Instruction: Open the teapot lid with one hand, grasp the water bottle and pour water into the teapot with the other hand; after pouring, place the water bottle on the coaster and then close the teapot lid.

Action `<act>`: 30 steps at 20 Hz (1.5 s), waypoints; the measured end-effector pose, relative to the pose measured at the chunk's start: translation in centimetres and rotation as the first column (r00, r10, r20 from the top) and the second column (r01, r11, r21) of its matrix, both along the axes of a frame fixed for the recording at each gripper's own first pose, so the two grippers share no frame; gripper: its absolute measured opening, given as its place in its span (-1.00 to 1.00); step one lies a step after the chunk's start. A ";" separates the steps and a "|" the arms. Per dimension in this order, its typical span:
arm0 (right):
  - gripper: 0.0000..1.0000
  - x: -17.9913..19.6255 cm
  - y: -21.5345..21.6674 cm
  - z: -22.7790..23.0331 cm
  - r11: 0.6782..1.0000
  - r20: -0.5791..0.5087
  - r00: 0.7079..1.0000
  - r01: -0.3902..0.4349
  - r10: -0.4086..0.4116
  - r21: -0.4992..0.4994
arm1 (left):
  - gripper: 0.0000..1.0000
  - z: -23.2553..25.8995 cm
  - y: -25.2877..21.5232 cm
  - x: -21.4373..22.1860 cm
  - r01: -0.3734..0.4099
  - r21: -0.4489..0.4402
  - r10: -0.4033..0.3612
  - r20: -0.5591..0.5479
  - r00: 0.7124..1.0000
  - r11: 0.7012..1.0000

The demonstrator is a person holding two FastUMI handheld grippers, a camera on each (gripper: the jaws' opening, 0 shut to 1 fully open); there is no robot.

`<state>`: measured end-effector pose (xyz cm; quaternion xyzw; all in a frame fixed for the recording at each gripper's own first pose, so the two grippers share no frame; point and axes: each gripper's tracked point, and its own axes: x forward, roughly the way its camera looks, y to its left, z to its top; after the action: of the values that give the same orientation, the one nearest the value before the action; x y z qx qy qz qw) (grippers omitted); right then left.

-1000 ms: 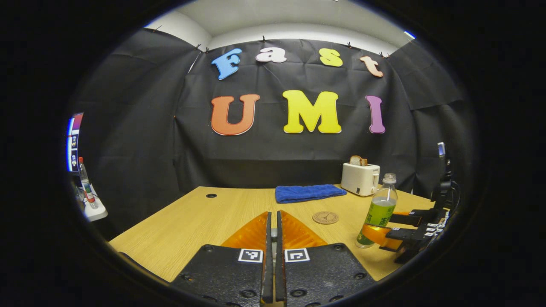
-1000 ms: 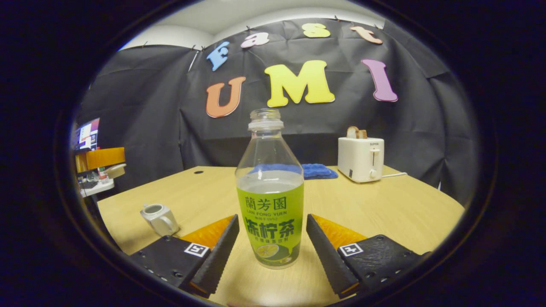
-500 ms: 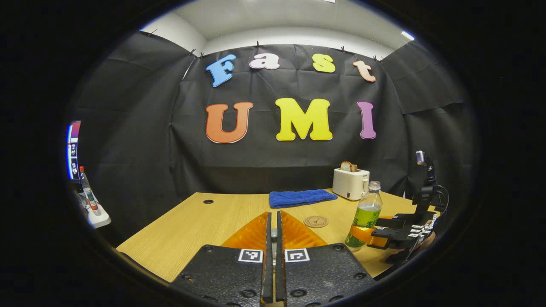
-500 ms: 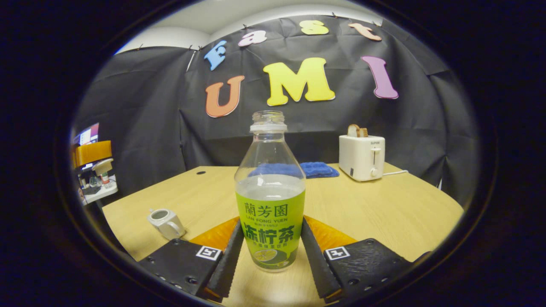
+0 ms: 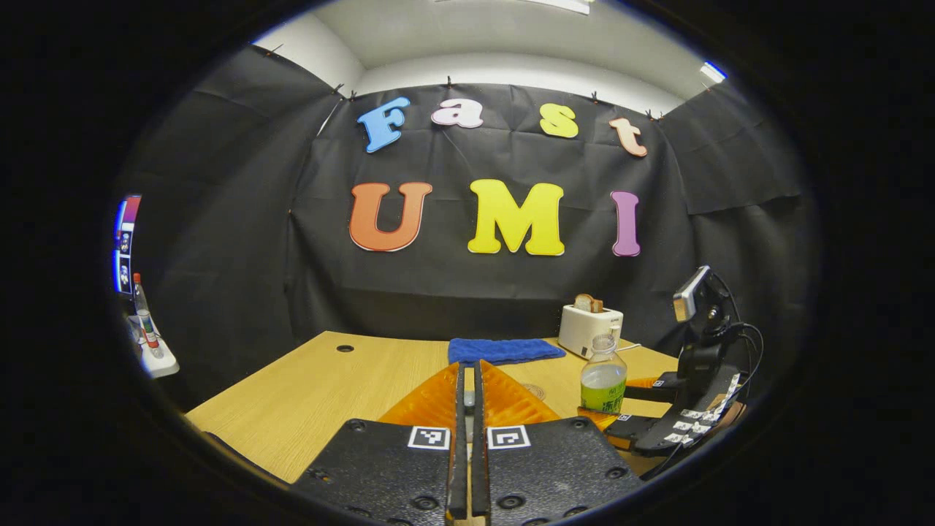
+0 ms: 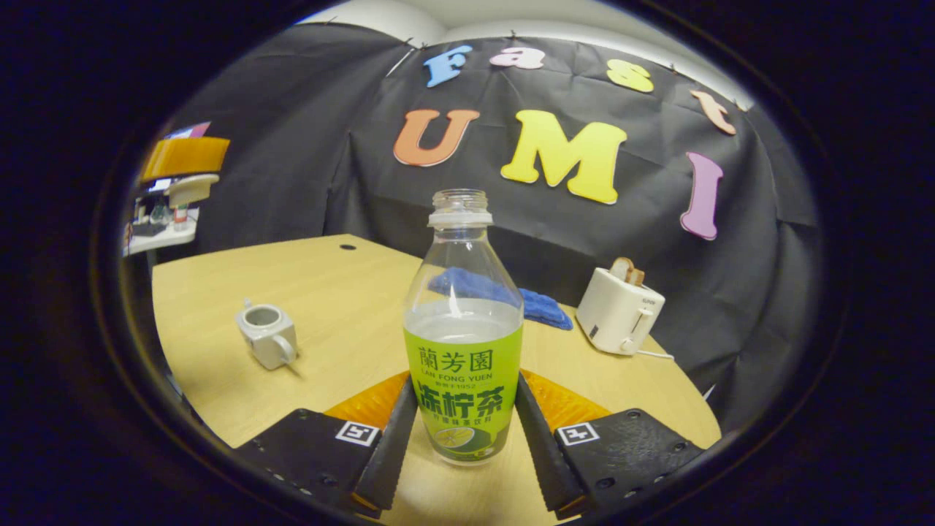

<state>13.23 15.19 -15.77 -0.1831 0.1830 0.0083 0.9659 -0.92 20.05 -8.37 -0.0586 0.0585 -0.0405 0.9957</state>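
Our right gripper (image 6: 464,438) has clamped and lifted the water bottle (image 6: 463,343) toward the open teapot (image 6: 266,343), left gripper (image 5: 470,438) closed.

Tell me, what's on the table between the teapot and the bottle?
Nothing. In the right gripper view, only bare wooden table lies between the open teapot and the water bottle, which the right tongs squeeze.

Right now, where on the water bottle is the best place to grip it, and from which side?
Grip the water bottle low on its straight labelled body, fingers on opposite sides, coming in level. It stands upright and narrows above the label, so a higher hold would probably slip.
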 end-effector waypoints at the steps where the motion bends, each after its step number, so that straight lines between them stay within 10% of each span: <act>1: 0.47 0.1 0.2 -0.4 0.999 -0.011 1.000 -0.008 0.008 -0.043 | -0.91 -0.2 0.6 0.0 -0.013 0.012 0.013 -0.002 1.000 1.000; 8: 0.47 0.7 2.1 -2.0 0.927 -0.036 0.997 -0.078 0.069 -0.368 | -0.91 -1.5 3.0 -1.0 -0.024 0.030 0.025 -0.016 1.000 0.999; 30: 0.51 3.6 6.3 -2.4 0.438 -0.066 0.977 -0.152 0.205 -0.886 | -0.91 -3.2 6.4 -2.2 0.023 0.083 -0.019 -0.046 0.999 0.996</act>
<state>16.78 21.50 -18.15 -0.6765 0.1155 0.0088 0.7273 -3.13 26.48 -11.53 -0.0173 0.0834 -0.0473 0.9952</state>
